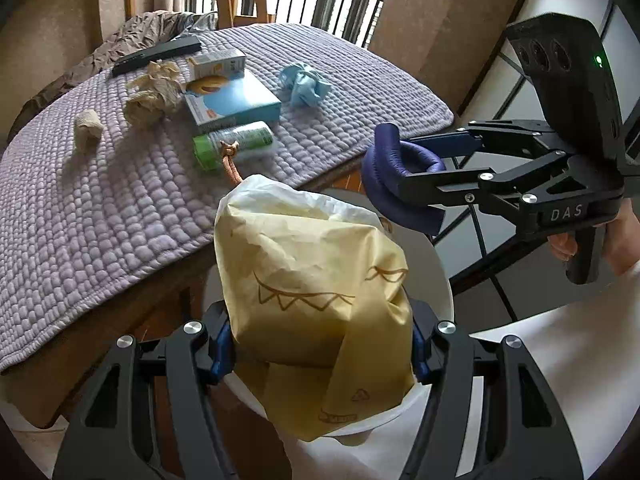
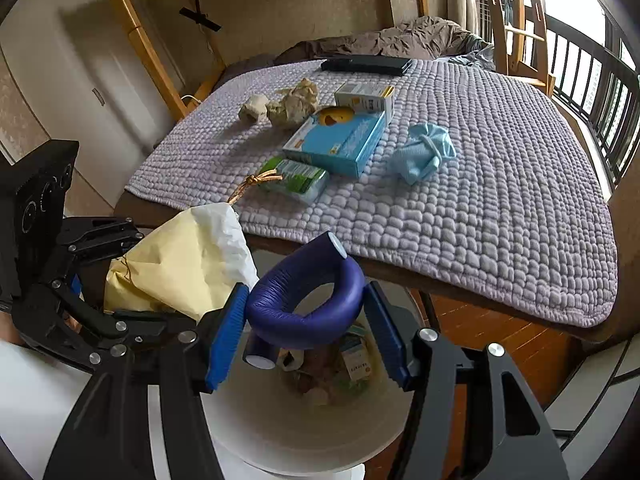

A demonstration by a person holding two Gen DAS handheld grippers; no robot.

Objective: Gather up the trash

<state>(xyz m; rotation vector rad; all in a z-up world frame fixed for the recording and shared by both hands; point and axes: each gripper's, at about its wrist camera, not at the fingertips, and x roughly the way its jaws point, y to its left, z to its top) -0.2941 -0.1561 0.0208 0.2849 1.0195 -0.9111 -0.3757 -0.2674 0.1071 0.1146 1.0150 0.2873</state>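
My left gripper (image 1: 320,354) is shut on a yellow paper bag (image 1: 312,284) and holds it over the white bin (image 1: 442,280); the bag also shows in the right wrist view (image 2: 176,264). My right gripper (image 2: 306,334) is shut on a bent purple foam tube (image 2: 308,296) above the white bin (image 2: 280,428), which holds several scraps. The tube also shows in the left wrist view (image 1: 394,172). On the lilac quilt (image 2: 480,208) lie crumpled paper (image 2: 294,104), a paper wad (image 2: 253,108), a blue box (image 2: 340,140), a small white box (image 2: 365,98), a green-capped bottle (image 2: 294,180) and a crumpled blue glove (image 2: 424,154).
A black flat bar (image 2: 366,65) lies at the quilt's far edge beside a brown rumpled blanket (image 2: 400,38). A wooden frame and black railing (image 2: 600,92) stand at the right. The bed edge (image 2: 440,280) is just beyond the bin.
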